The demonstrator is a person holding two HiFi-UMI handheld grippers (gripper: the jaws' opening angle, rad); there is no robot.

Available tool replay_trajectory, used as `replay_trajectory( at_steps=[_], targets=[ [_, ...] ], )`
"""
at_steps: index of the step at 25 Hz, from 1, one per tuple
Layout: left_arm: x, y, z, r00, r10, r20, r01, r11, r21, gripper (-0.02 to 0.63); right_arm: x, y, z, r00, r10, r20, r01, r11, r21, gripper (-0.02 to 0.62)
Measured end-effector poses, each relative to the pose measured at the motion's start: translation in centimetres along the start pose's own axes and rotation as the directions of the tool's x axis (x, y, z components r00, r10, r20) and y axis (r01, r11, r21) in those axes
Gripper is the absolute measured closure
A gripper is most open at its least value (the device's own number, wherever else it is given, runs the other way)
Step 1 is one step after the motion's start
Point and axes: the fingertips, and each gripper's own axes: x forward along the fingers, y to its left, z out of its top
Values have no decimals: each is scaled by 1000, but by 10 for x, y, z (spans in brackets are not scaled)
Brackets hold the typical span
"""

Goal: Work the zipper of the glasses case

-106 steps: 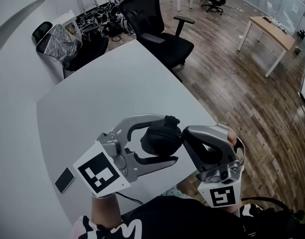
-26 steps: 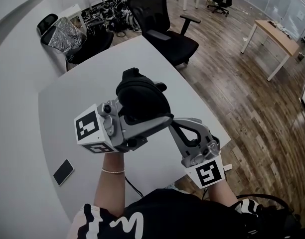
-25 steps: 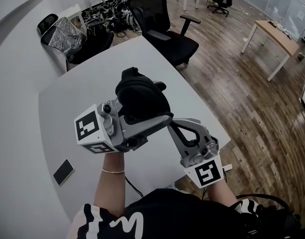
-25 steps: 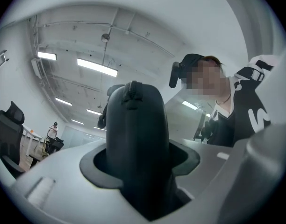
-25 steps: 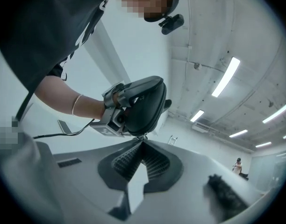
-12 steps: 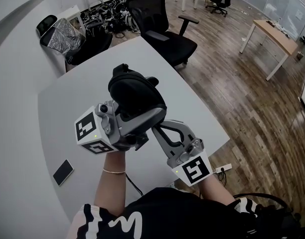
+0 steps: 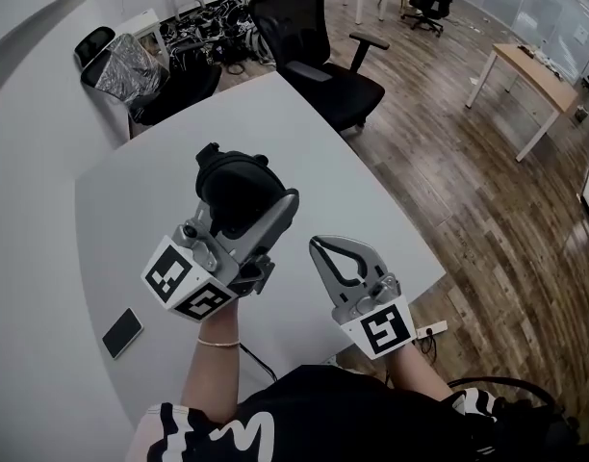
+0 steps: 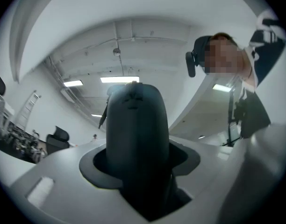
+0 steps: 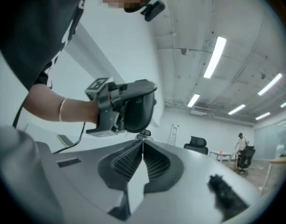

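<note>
Head view: the left gripper [image 7: 251, 195] holds the black glasses case [image 7: 232, 176] up above the white table [image 7: 304, 152], its jaws about half apart and clamped on the case's two sides. A second ago the right gripper [image 7: 319, 246] was tucked in under the case. It has since drawn back toward the near right and now sits well apart from it, while the left has carried the case a little farther left. A phone [image 7: 123, 332] lies on the table at the near left.

Left gripper view: the case stands upright between the jaws and fills the centre, firmly pinched. This view does not show whether the zipper is run open or shut.

Right gripper view: the jaws meet tip to tip with nothing between them, and the case in the other gripper shows beyond them, out of contact.

The right gripper has probably left the zipper pull, either after a finished stroke or a slip. It must close in again for any further pull.
</note>
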Motion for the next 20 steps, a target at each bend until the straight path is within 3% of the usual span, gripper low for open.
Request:
replay_trajectory(
  at_steps=[2,4,7,11,20],
  targets=[
    [-16,19,-22,984,169,-56,-167,985,47,337,-5,-17,-2,997,-70,-20,71,994,79,588],
    [-30,30,-45,943,312,-118,-300,948,108,337,-4,-29,4,994,-106,-25,108,992,69,588],
    [-39,31,-75,884,430,-185,-390,895,216,337,4,-36,11,991,-133,-24,134,990,32,588],
    [-45,20,-94,855,475,-208,-420,870,260,337,9,-34,10,989,-148,-26,150,985,84,589],
    [-46,13,-101,851,486,-197,-435,864,255,337,9,-34,9,983,-178,-33,181,976,121,589]
  ],
)
